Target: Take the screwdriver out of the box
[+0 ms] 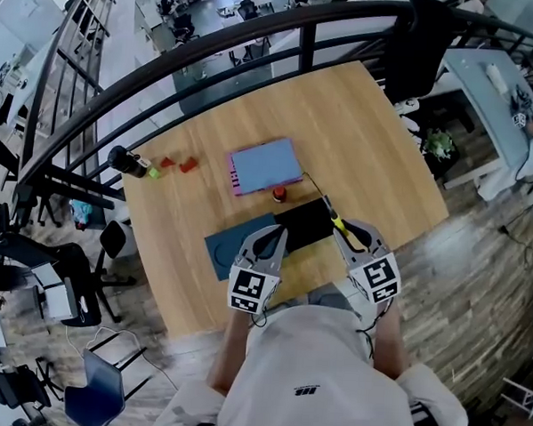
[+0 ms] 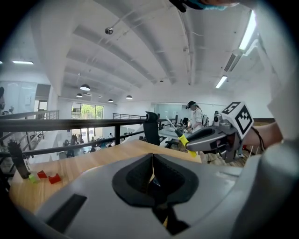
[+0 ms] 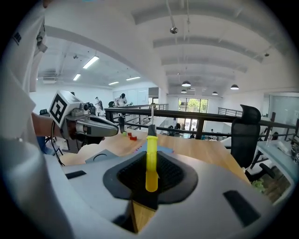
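My right gripper (image 3: 151,161) is shut on a screwdriver (image 3: 152,142) with a yellow handle, a black collar and a thin metal shaft that points away from me. In the head view the screwdriver (image 1: 337,223) sticks out of the right gripper (image 1: 344,232) above the right end of a black open box (image 1: 303,224). The left gripper (image 1: 273,236) hangs over the box's left end, beside a dark blue-grey lid (image 1: 231,248). Its jaws (image 2: 153,158) are shut with nothing between them. The right gripper (image 2: 205,137) with the screwdriver (image 2: 185,140) also shows in the left gripper view.
A flat blue box with a pink edge (image 1: 264,166) lies past the black box, with a small red object (image 1: 278,194) between them. Red blocks (image 1: 178,165) and a dark cylinder (image 1: 129,163) sit at the table's left edge. A black railing (image 1: 258,38) and a chair (image 1: 422,47) border the wooden table (image 1: 368,142).
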A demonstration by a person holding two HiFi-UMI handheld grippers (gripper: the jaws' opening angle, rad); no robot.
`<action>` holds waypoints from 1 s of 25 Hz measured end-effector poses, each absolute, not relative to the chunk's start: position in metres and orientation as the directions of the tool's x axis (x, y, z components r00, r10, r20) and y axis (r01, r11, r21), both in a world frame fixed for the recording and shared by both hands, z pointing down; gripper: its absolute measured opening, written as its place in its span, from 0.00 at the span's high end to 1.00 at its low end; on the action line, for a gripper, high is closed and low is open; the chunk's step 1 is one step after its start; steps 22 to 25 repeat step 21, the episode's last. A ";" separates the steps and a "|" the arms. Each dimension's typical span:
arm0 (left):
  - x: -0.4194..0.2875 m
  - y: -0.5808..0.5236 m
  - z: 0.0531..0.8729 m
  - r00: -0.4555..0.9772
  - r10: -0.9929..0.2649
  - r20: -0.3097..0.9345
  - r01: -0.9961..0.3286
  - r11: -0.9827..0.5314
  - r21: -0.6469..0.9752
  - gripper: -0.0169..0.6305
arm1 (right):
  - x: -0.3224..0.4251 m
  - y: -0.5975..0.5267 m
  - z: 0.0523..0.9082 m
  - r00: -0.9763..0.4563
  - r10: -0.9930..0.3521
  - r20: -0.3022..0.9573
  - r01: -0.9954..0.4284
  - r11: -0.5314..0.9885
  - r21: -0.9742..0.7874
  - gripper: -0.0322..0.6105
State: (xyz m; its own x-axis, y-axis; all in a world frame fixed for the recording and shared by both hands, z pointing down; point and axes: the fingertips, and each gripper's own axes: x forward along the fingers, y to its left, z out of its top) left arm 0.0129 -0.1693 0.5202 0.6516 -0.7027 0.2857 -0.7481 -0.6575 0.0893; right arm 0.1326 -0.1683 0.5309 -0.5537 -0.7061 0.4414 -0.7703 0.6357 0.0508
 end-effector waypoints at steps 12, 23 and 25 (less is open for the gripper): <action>0.021 -0.173 0.519 0.667 -0.695 0.267 -0.738 -0.666 0.109 0.95 | 0.138 -0.164 0.525 -0.549 -0.718 0.428 -0.782 0.622 0.040 0.85; 0.024 -0.177 0.520 0.665 -0.698 0.264 -0.740 -0.665 0.106 0.95 | 0.138 -0.165 0.523 -0.560 -0.713 0.422 -0.775 0.631 0.036 0.85; 0.024 -0.177 0.520 0.665 -0.698 0.264 -0.740 -0.665 0.106 0.95 | 0.138 -0.165 0.523 -0.560 -0.713 0.422 -0.775 0.631 0.036 0.85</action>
